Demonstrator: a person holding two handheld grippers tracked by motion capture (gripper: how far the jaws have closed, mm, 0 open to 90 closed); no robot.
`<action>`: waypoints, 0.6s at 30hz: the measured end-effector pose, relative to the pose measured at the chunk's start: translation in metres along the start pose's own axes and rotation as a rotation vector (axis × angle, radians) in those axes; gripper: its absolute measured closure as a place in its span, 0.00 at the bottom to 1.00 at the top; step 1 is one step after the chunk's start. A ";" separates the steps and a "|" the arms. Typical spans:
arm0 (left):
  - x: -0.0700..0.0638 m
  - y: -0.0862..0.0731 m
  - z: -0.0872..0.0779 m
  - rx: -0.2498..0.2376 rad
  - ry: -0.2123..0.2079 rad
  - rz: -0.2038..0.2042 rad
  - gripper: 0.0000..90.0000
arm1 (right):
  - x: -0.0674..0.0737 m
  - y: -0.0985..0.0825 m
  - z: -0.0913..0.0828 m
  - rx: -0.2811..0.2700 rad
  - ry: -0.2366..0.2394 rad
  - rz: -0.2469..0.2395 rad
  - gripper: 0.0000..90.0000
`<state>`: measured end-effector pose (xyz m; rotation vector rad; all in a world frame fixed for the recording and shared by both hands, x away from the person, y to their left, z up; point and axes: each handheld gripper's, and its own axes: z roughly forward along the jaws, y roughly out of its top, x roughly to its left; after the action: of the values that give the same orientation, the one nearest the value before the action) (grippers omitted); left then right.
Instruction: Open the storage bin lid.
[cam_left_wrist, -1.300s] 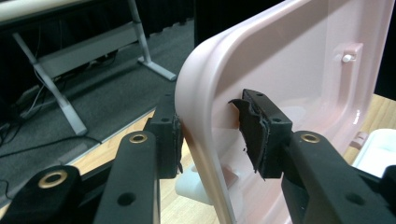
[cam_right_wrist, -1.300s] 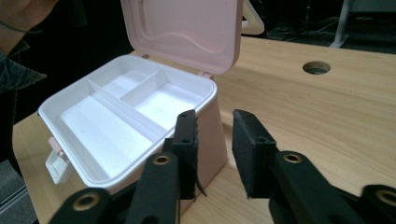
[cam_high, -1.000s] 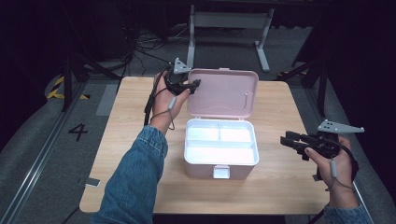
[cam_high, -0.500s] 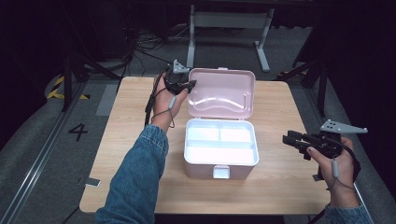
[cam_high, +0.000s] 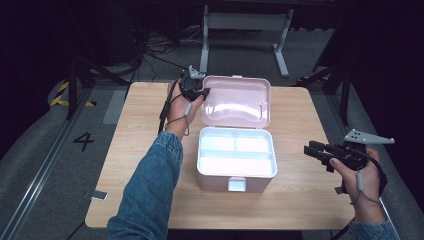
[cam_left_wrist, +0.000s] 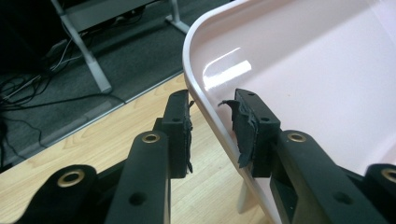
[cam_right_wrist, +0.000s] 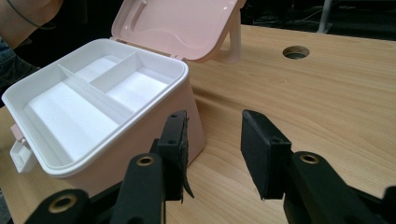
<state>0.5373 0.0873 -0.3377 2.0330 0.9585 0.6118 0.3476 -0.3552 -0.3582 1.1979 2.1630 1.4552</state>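
Straddling the raised lid (cam_high: 236, 102) rim of the pink box (cam_high: 237, 162) at frame centre, left gripper (cam_high: 199, 93) gapes ungripped; right gripper (cam_high: 316, 150) open, empty, lower right; floor "4" (cam_high: 83, 141) left.

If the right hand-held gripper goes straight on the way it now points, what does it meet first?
Most likely the pink box: the right hand-held gripper points at its near side wall, with bare table between them. Depth is unclear, so it might slip just past the corner.

Left tongs (cam_high: 199, 92) extended forward on a denim-sleeved arm, jaws parted; right tongs (cam_high: 316, 151) held low, jaws parted.
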 end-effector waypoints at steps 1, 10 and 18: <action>0.000 -0.001 0.002 0.009 -0.001 -0.006 0.75 | 0.000 0.000 0.000 -0.001 0.001 0.002 0.68; 0.003 -0.007 0.018 0.054 -0.006 -0.022 0.76 | -0.005 -0.003 0.002 0.010 -0.005 0.014 0.69; 0.005 -0.011 0.025 0.084 -0.015 -0.024 0.74 | -0.008 -0.005 0.002 0.020 -0.012 0.017 0.69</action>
<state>0.5528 0.0849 -0.3605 2.0943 1.0134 0.5505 0.3512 -0.3604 -0.3648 1.2321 2.1691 1.4331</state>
